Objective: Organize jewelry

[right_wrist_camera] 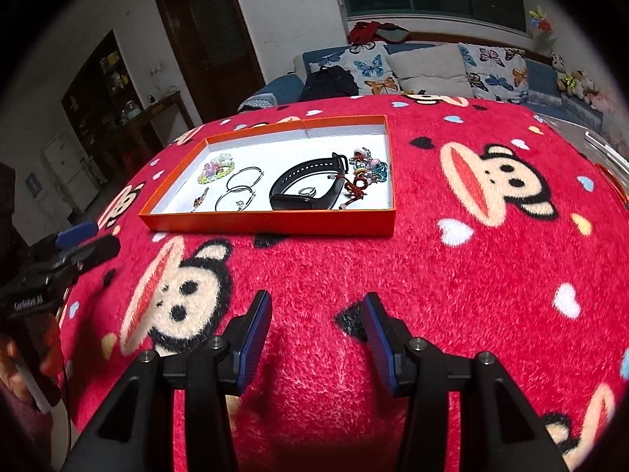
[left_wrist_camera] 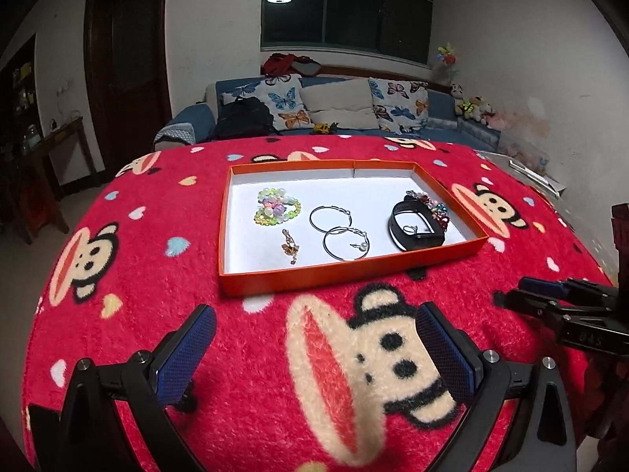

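— While the left wrist view looks over the table, what lies around the tray?

— From where I stand, a red monkey-print blanket covers the table, and the orange tray sits at twelve o'clock from the left gripper, apart from it. Its jaws gape wide with nothing between them, only blanket. The right gripper pokes in at three o'clock, off the tray's near right corner. Nothing blocks the tray.

— And inside it?

— One pastel bead bracelet at ten o'clock, two silver hoop earrings overlapping in the middle, one small gold charm just left of the nearer hoop, one black watch band at three o'clock, and a colourful beaded piece touching its far side. Behind the table, a blue sofa carries three cushions and one dark backpack.

— Now the right wrist view?

— Same tray, at eleven o'clock from the right gripper, well apart. Those jaws stand about half spread, empty. The left gripper enters at nine o'clock, short of the tray's left corner. The watch band lies right of centre, the two hoops to its left, the bead bracelet in the far left corner. A wooden door stands behind.
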`<state>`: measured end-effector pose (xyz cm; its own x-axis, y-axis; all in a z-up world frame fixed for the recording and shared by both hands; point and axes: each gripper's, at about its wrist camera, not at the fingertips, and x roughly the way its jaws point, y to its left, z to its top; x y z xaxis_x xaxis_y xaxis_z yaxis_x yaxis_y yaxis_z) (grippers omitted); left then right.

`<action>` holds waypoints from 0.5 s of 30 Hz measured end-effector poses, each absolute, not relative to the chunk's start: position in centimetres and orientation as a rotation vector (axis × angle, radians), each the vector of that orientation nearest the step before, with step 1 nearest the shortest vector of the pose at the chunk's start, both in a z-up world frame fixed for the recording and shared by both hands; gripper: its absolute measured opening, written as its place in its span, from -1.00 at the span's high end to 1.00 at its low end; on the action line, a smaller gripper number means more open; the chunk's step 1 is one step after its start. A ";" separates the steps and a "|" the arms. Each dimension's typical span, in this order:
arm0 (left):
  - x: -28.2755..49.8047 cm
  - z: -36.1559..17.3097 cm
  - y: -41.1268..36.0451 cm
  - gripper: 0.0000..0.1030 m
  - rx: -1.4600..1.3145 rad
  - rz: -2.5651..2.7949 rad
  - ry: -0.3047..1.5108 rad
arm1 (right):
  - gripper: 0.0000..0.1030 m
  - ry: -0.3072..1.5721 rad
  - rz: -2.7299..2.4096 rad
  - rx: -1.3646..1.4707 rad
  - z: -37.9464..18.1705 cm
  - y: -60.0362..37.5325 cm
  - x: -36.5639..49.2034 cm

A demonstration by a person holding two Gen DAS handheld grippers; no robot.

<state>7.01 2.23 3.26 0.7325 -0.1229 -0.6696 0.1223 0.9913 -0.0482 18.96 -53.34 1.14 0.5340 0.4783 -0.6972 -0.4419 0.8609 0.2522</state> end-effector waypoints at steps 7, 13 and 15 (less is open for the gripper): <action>6.2 3.6 2.0 -1.00 -0.023 -0.113 0.693 | -0.16 0.809 0.513 0.031 1.7 -52.9 18.6; 5.8 3.7 1.9 -1.00 -0.017 -0.088 0.664 | -0.18 0.770 0.507 0.011 2.3 -51.8 18.6; 5.7 3.6 1.8 -1.00 -0.015 -0.082 0.661 | -0.18 0.757 0.508 -0.001 2.5 -51.3 18.5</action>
